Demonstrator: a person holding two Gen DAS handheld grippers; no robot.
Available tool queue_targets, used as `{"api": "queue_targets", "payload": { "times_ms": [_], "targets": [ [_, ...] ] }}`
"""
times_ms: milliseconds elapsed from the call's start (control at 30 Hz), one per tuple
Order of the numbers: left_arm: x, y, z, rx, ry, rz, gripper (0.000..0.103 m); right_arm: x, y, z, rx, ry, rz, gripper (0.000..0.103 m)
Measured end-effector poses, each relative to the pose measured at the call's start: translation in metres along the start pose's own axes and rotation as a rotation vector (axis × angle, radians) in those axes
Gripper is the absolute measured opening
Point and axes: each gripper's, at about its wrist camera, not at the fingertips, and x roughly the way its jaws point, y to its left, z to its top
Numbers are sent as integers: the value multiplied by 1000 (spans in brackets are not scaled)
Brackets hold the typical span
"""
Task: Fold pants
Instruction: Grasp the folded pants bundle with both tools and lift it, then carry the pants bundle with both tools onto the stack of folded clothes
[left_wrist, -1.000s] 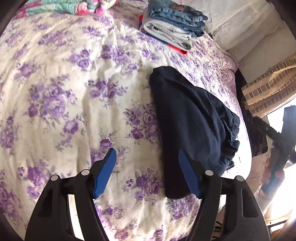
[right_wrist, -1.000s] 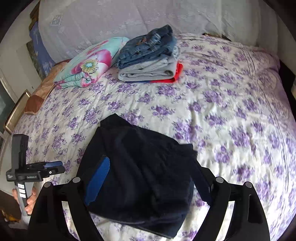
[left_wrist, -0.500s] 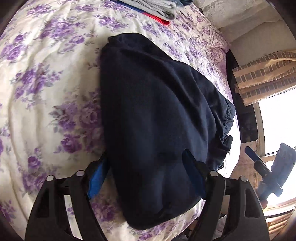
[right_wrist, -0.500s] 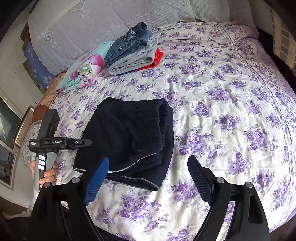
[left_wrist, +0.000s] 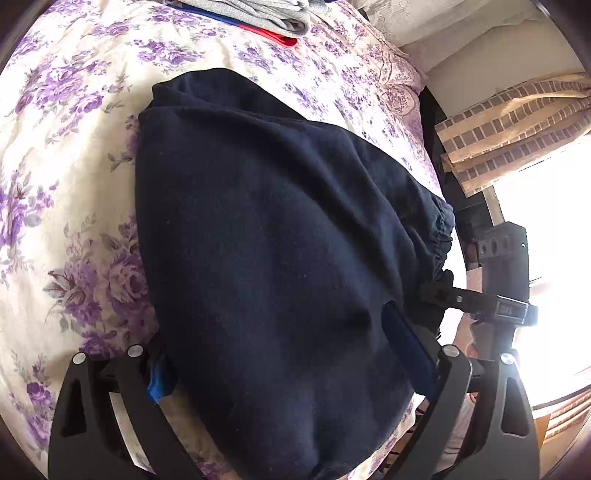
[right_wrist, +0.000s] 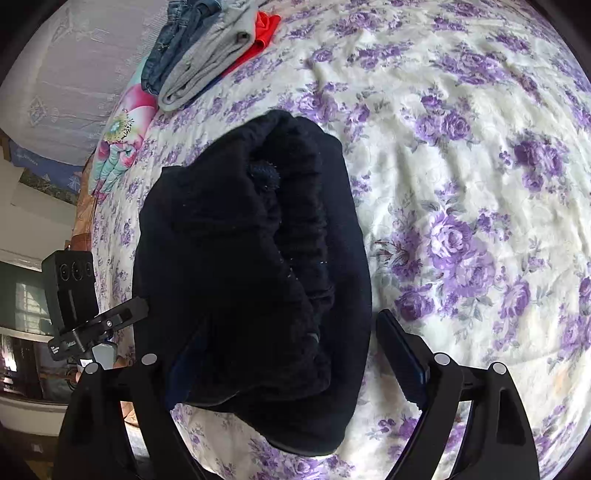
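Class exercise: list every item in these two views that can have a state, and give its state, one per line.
navy pants: folded into a bundle, lying on the bed
left gripper: open, fingers astride the pants' near end
right gripper: open, astride the pants' waistband end
clothes stack: folded, piled
floral bedspread: spread, slightly wrinkled

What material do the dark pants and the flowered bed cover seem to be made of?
The dark pants look like a soft navy fleece or knit: matte, fuzzy, with lint specks and a gathered elastic waistband. The flowered bed cover looks like thin woven cotton, printed with purple roses and finely creased; the exact fibre cannot be told.
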Motion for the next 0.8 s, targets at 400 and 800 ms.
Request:
{"api": "queue_targets", "payload": {
  "times_ms": [400,800],
  "targets": [
    [-24,-26,-16,60,-111,142,44,-3,67,-27,-288,-250,-161,44],
    [-102,-81,63,88,-148,202,34,-71,129,9,-425,-336,-100,40]
  ]
}}
